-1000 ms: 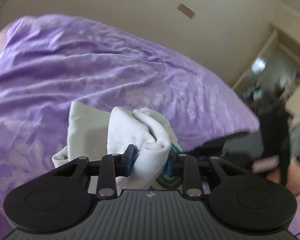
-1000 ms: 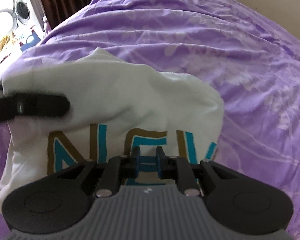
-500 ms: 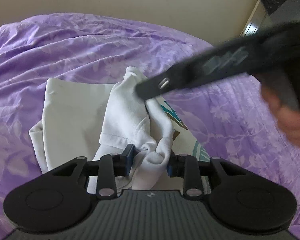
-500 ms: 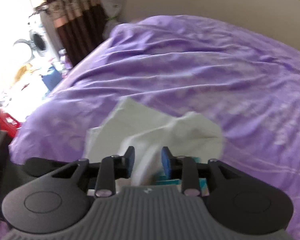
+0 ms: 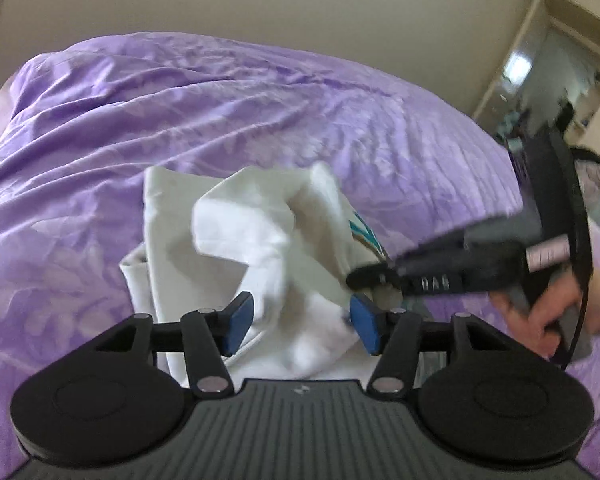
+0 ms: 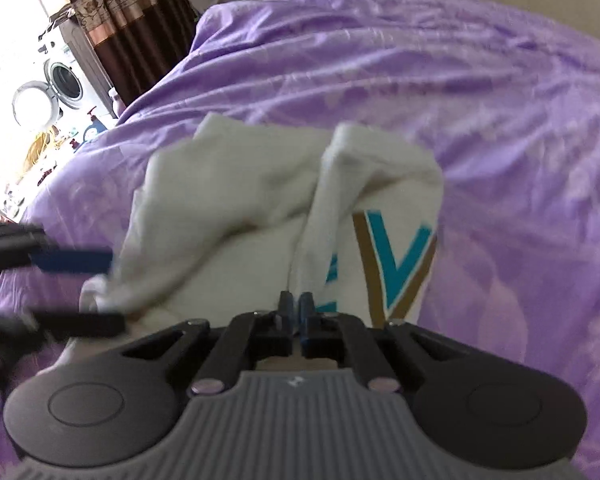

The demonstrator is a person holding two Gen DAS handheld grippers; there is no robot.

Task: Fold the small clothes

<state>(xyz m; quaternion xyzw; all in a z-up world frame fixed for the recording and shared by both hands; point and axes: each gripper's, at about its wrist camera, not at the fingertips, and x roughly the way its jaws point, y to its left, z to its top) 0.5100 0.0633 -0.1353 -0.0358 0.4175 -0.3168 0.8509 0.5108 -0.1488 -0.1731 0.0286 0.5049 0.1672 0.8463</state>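
Note:
A small white T-shirt (image 5: pixel 236 240) with teal and brown lettering (image 6: pixel 396 264) lies crumpled on the purple bed cover (image 5: pixel 260 120). My left gripper (image 5: pixel 300 324) is at its near edge. Its jaws are opening, and a bunched fold lies loose between the blue pads (image 5: pixel 238 318). My right gripper (image 6: pixel 296 312) is shut on a raised ridge of the shirt next to the lettering. In the left wrist view the right gripper (image 5: pixel 364 276) comes in from the right and pinches the shirt's right edge. In the right wrist view the left gripper (image 6: pixel 108 292) stands wide at the shirt's left corner.
The purple cover (image 6: pixel 480 100) spreads wide around the shirt on all sides. A person's hand (image 5: pixel 540 316) holds the right gripper's handle. A brown curtain (image 6: pixel 112 20) and a washing machine (image 6: pixel 60 80) stand beyond the bed's left edge. A doorway (image 5: pixel 556 60) opens at the far right.
The left jaws have spread apart and let the bunched fold go slack. The right gripper has swung down to the shirt's right edge and shut on a fold of it.

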